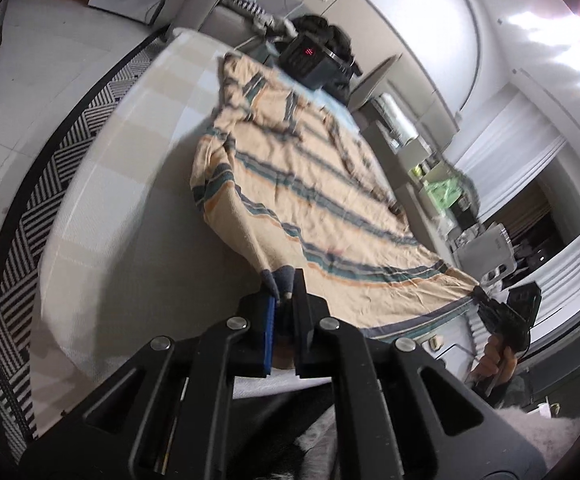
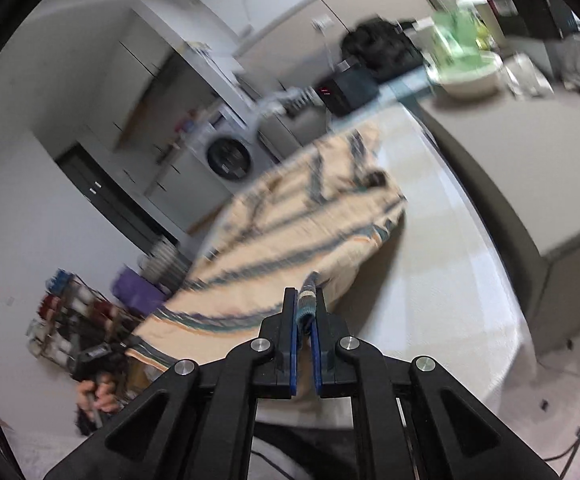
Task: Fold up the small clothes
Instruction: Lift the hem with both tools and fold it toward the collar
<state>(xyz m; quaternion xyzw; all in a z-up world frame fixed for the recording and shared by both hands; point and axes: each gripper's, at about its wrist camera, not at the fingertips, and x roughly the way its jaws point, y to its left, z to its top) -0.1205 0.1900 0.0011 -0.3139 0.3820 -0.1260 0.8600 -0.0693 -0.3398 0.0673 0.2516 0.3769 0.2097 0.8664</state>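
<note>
- Pale checked cloth covers the table point(image 1: 102, 184), which stands in a room with white walls and grey cabinet fronts; a black-and-white zigzag rug point(image 1: 42, 184) lies on the floor beside it.
- Behind the table's far end stands a front-loading washing machine point(image 2: 228, 156).
- At that far end a dark boxy device with a small red light point(image 1: 309, 62) sits just beyond the garment's far edge, with a dark bundle point(image 1: 329, 28) behind it; whether either touches the garment cannot be told.
- Along one side of the table runs a grey counter point(image 2: 529, 152), cluttered with a green item in a pale bowl point(image 2: 463, 68) and other blurred things.
- Low on the floor in the right wrist view stands a wire rack of bottles point(image 2: 66, 320), blurred.
- On the table lies the garment point(image 1: 309, 200), a cream knit with teal, grey and orange stripes, its near edge raised off the cloth and stretched between the two grippers.
- Left gripper point(image 1: 284, 300): jaws pressed together, pinching a grey-blue corner of the garment.
- Right gripper point(image 2: 305, 312): jaws closed on a bunched striped corner; a hand point(image 1: 493, 364) grips its handle.
- Both views show motion blur, the right wrist view more so.
</note>
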